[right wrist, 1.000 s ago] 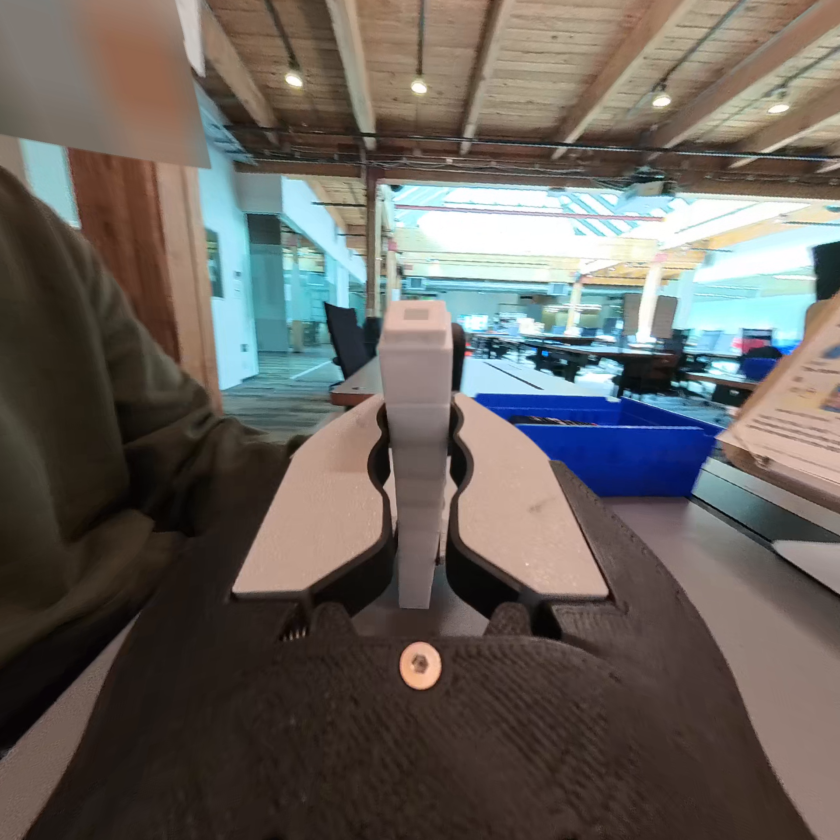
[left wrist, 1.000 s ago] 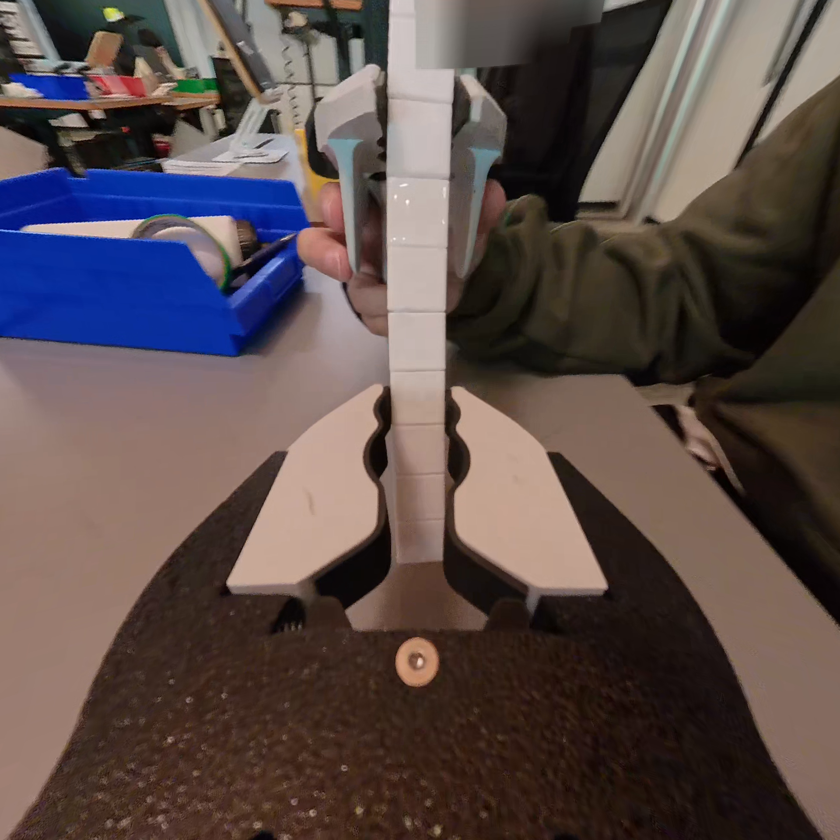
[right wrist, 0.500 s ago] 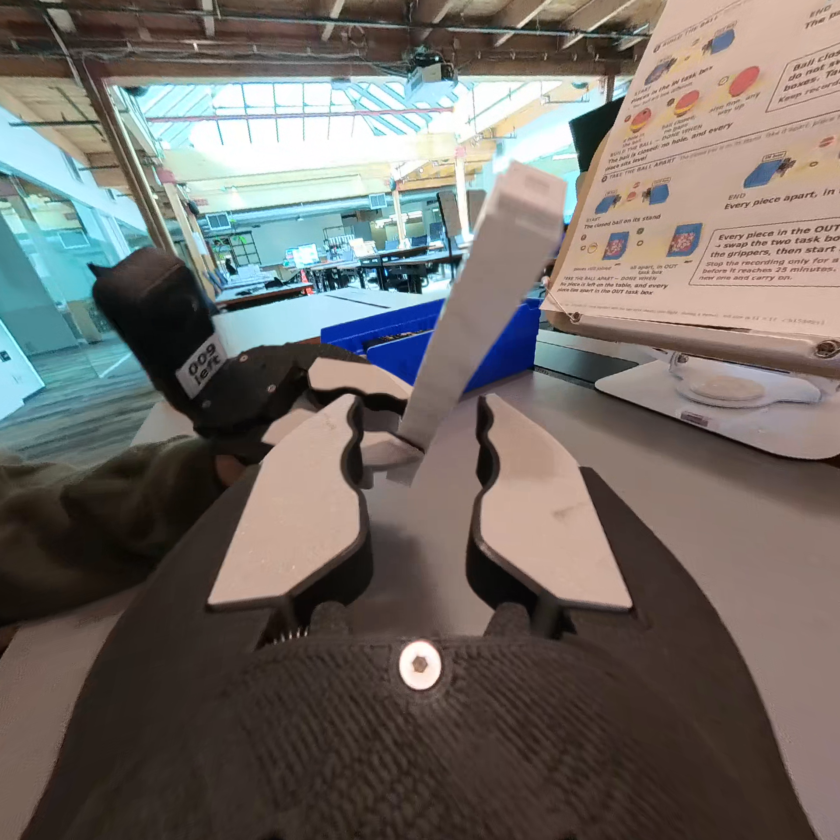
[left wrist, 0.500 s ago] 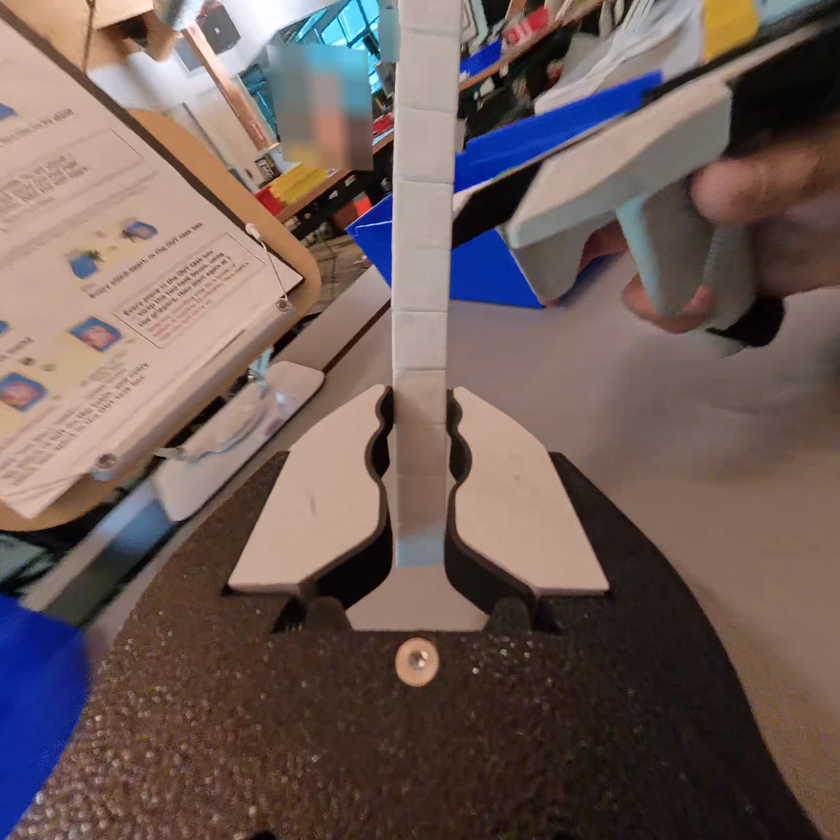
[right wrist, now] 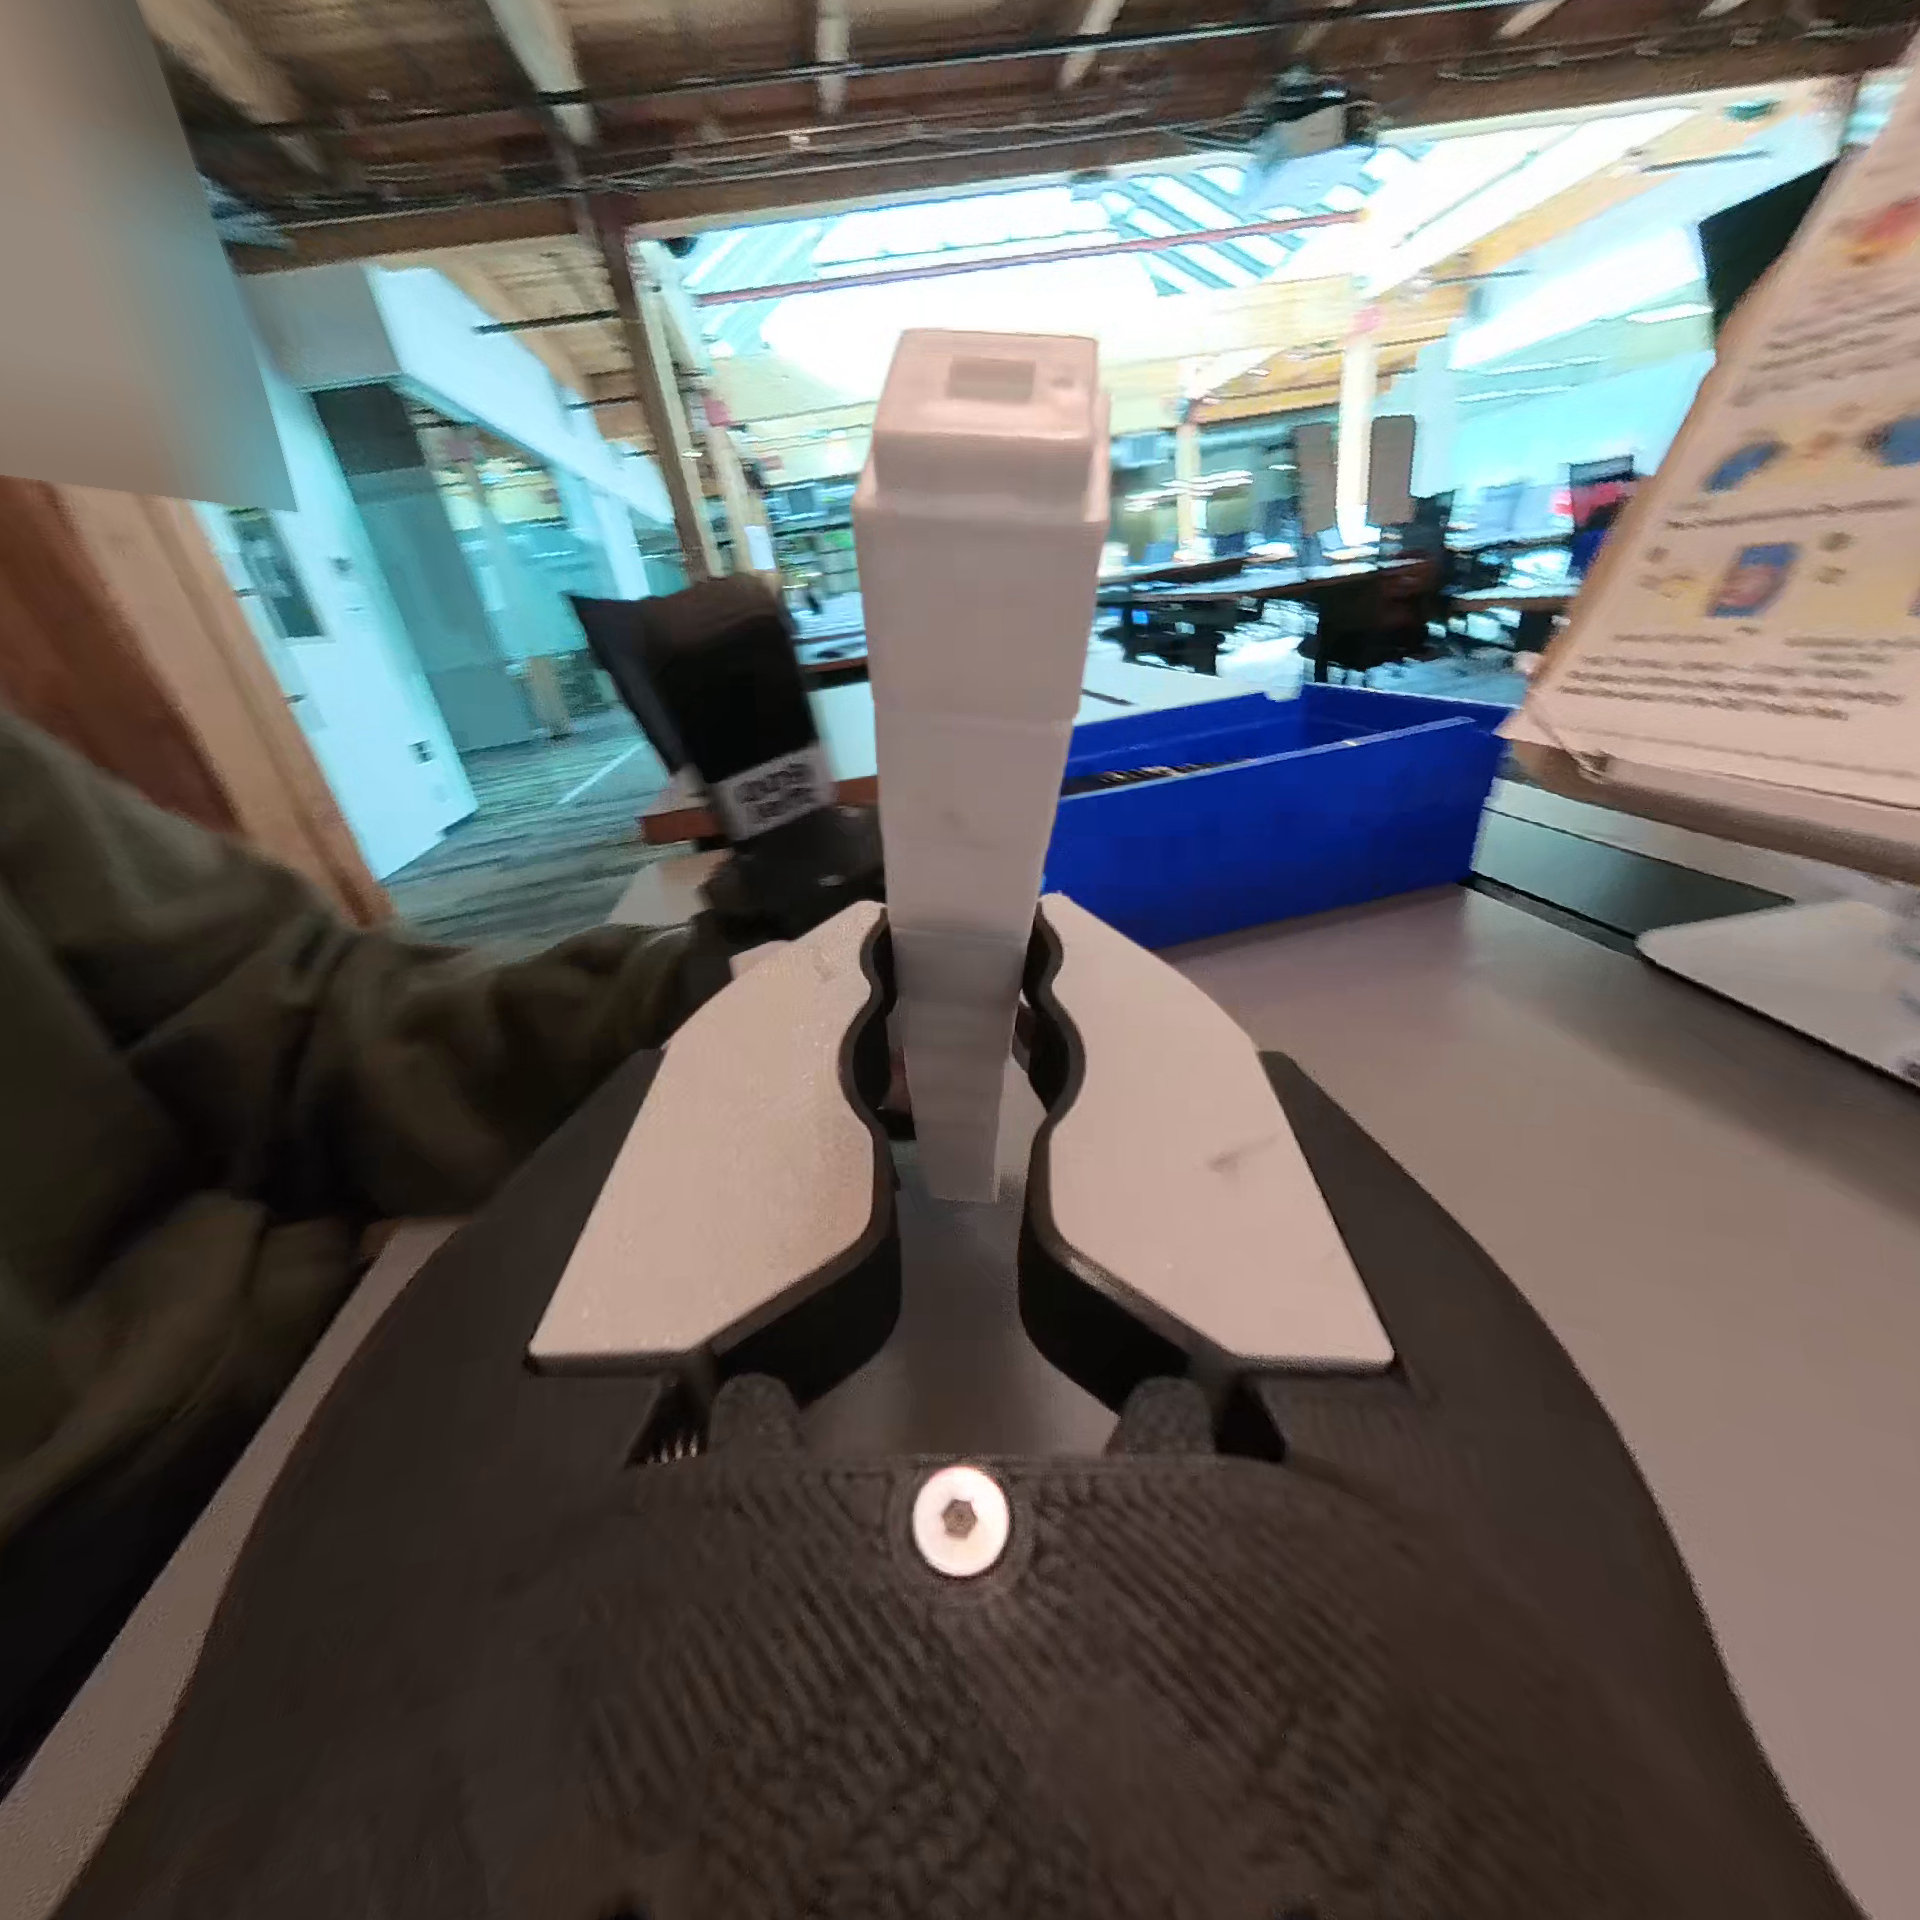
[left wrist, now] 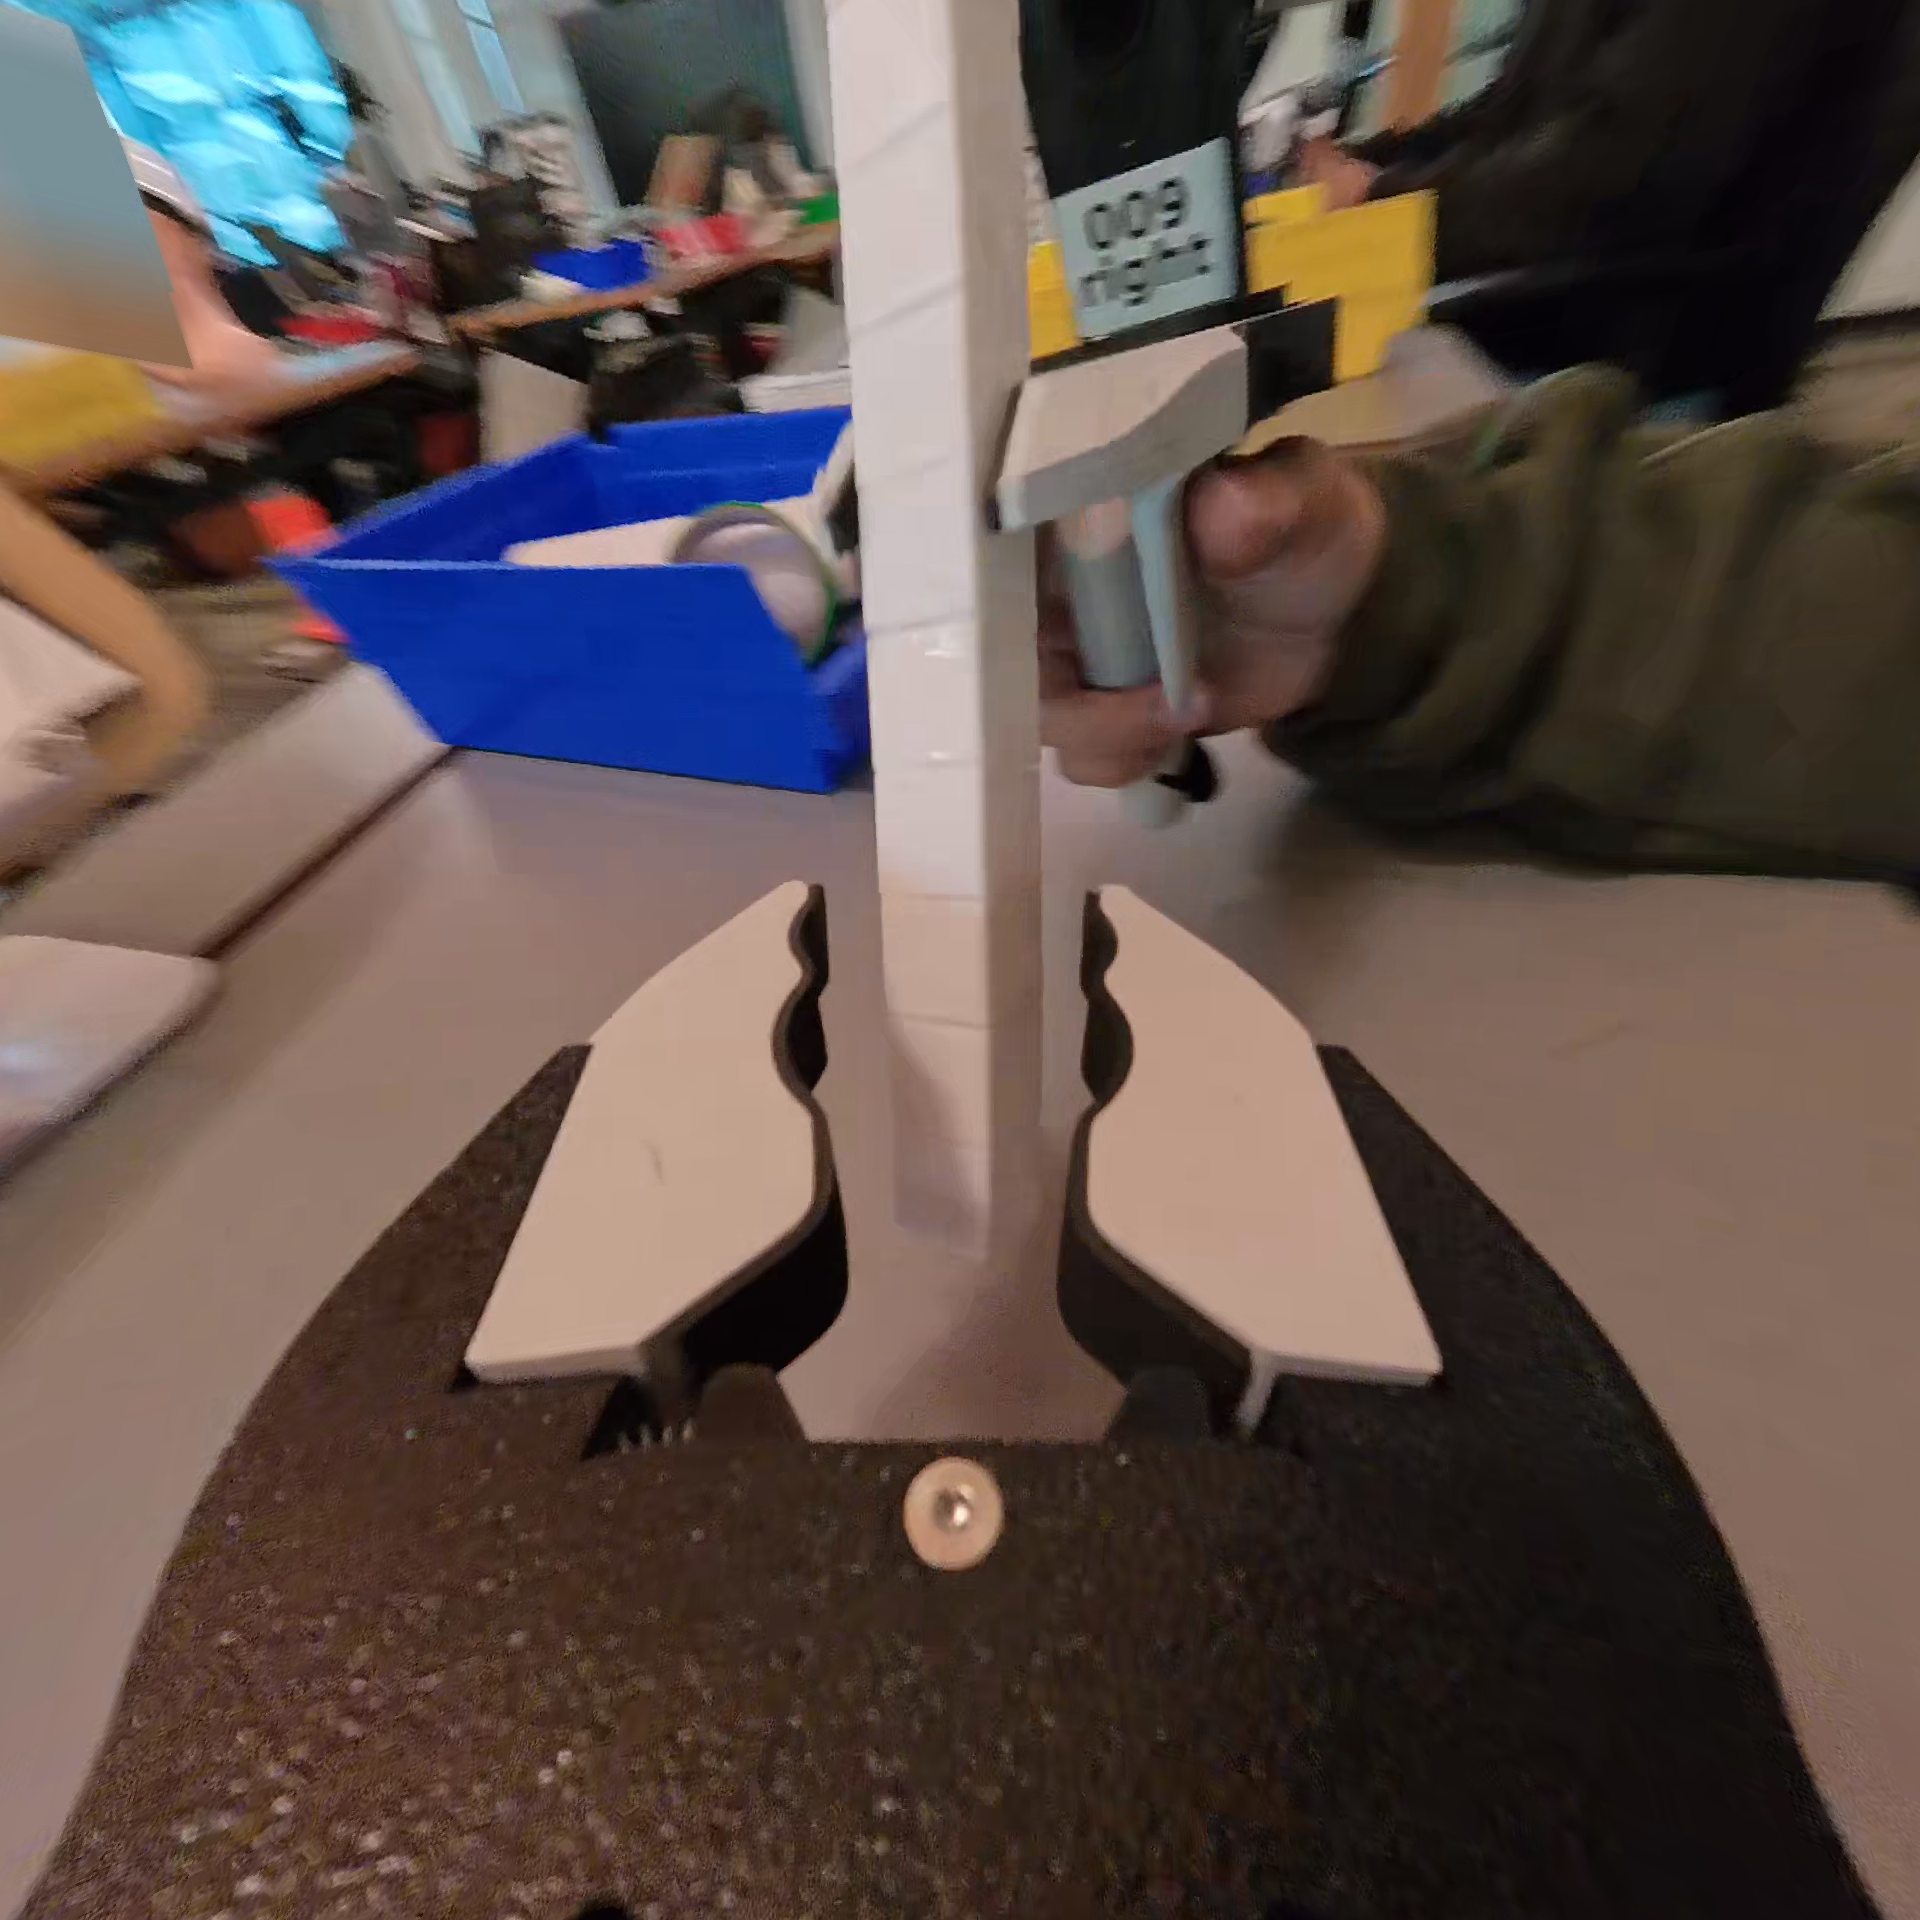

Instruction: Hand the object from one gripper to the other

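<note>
A long white segmented bar (left wrist: 951, 623) stands upright between my left gripper's (left wrist: 951, 904) fingers, with a gap on each side; that gripper is open. In the left wrist view my right gripper (left wrist: 1122, 436), held by a hand (left wrist: 1278, 582) in an olive sleeve, clamps the bar higher up from the right. In the right wrist view my right gripper (right wrist: 956, 935) is shut on the bar (right wrist: 971, 675) near its lower end, and the bar rises away from the camera. The left gripper's black body (right wrist: 727, 707) shows behind the bar, on its left.
A blue bin (left wrist: 582, 644) with a tape roll sits on the grey table (left wrist: 416, 987) behind the bar. In the right wrist view another blue bin (right wrist: 1268, 800) stands ahead, and an instruction sheet on a stand (right wrist: 1766, 582) is at the right.
One second ago both grippers were shut on the bar. Half a second ago the right was open and apart. Now the right is shut on the bar again and the left has opened.
</note>
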